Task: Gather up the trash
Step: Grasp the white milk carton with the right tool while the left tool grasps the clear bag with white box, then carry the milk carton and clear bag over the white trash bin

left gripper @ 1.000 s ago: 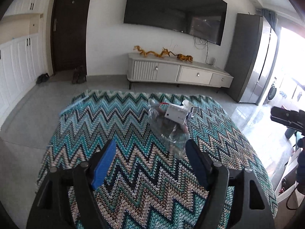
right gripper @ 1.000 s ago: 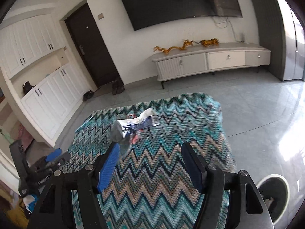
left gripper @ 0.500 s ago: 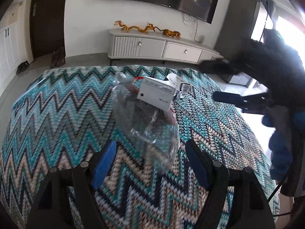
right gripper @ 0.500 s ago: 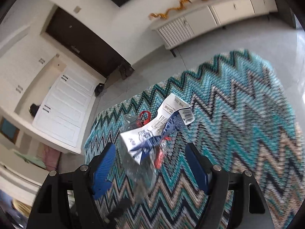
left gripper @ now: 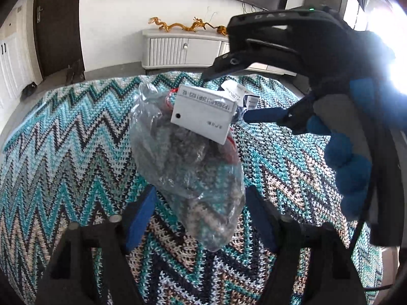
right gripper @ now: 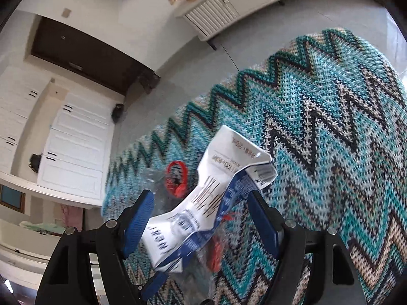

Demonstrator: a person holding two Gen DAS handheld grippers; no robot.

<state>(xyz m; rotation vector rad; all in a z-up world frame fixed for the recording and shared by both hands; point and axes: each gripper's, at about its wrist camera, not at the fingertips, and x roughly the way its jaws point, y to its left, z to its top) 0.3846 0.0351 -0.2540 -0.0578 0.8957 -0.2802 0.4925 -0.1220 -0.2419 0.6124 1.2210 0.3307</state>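
A clear plastic bag (left gripper: 183, 162) of trash lies on the zigzag knitted cloth (left gripper: 63, 152), with a white box (left gripper: 203, 117) on top of it. My left gripper (left gripper: 199, 216) straddles the bag's near end; its jaws are closing and the blue pads do not clearly press on the bag. My right gripper (left gripper: 225, 96), held by a blue-gloved hand (left gripper: 348, 167), reaches in from the right over the box. In the right wrist view my right gripper (right gripper: 201, 218) stands open around a flattened white and blue carton (right gripper: 218, 190). A red ring (right gripper: 178, 178) lies beside the carton.
The cloth (right gripper: 330, 127) covers a table that ends at grey floor. Beyond stand a white TV cabinet (left gripper: 183, 50) with gold dragon ornaments (left gripper: 178, 25), a dark door (left gripper: 58, 25) and white cupboards (right gripper: 76, 139).
Both grippers have dropped toward the trash pile. The right one swung in from the right and now reaches over the box. The left jaws have narrowed around the bag's end.
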